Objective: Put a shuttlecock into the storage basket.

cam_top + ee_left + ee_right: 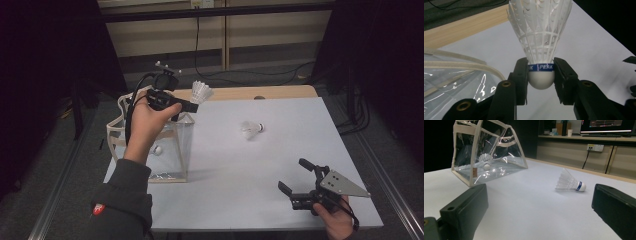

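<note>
Left tool (541,75): jaws partly closed and clamped on the cork base of a white shuttlecock (539,37) — the pads press both sides of its blue band, feathers pointing away from the tool. In the high view this left tool (192,104) is held in the air at about 10 o'clock of the bench (280,165), just above the open top of a clear bag (150,145), with the held shuttlecock at its 3 o'clock end.

Right tool (295,175): jaws wide apart, nothing between them and touching nothing, held low at about 5 o'clock of the bench.

A second shuttlecock (251,129) lies on its side on the bench near centre — at 11 o'clock from the right tool and well apart from it. A third shuttlecock (485,160) rests inside the clear bag, which stands at the bench's 9 o'clock edge.
</note>
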`<state>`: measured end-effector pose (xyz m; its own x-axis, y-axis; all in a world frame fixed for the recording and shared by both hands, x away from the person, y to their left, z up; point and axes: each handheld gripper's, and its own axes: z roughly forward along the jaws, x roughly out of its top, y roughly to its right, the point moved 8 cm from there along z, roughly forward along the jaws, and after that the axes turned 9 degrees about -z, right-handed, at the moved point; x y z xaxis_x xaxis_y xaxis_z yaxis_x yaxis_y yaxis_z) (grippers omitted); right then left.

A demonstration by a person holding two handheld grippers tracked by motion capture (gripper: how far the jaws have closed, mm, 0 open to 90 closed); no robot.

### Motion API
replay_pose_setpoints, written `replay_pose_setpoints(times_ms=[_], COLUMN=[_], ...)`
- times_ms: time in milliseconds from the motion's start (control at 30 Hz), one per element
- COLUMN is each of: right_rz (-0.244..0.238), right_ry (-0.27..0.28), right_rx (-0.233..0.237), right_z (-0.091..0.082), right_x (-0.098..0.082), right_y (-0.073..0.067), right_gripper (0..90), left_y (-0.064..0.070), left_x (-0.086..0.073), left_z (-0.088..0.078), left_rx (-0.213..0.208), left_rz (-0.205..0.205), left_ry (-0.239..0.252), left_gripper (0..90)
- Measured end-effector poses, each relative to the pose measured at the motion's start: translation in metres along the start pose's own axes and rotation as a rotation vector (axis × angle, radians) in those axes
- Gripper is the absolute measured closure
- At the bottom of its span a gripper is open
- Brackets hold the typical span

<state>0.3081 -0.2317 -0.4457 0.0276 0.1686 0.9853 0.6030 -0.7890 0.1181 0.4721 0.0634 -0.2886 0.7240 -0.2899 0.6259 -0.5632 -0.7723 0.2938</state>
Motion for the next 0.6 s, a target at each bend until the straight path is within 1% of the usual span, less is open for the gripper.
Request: replay_pose_setpoints(times_ms=[100, 167, 267, 367, 400, 600], right_rz=[0.0, -0.001, -0.002, -0.001, -0.001, -0.002], right_ry=[-0.001, -0.001, 0.0, -0.001, -0.001, -0.001], right_rx=[0.0, 0.001, 0.001, 0.001, 0.002, 0.001], right_z=[0.0001, 0.0, 0.0, 0.0001, 0.0001, -0.0001], right_x=[-0.0001, 0.0001, 0.0002, 0.0, 0.0, 0.0001], right_y=[0.0, -0.0002, -0.0002, -0.0003, -0.0003, -0.0002], right_gripper=[0.3, 0.3, 0.3, 0.3, 0.3, 0.3], left_y=[-0.0017, -0.003, -0.0028, -0.0034, -0.0031, -0.006], left_x=[-0.0004, -0.0006, 0.0001, 0.0003, 0.0011, 0.002], left_z=[-0.0003, -0.0008, -0.0015, -0.0023, -0.0025, -0.0046], left_rx=[0.009, 0.009, 0.009, 0.013, 0.012, 0.017], left_rz=[-0.005, 0.0, -0.008, 0.002, -0.006, -0.015], left_ry=[0.0, -0.006, -0.001, -0.006, 0.002, 0.004], left_gripper=[65.7, 65.7, 65.7, 65.7, 65.7, 65.7])
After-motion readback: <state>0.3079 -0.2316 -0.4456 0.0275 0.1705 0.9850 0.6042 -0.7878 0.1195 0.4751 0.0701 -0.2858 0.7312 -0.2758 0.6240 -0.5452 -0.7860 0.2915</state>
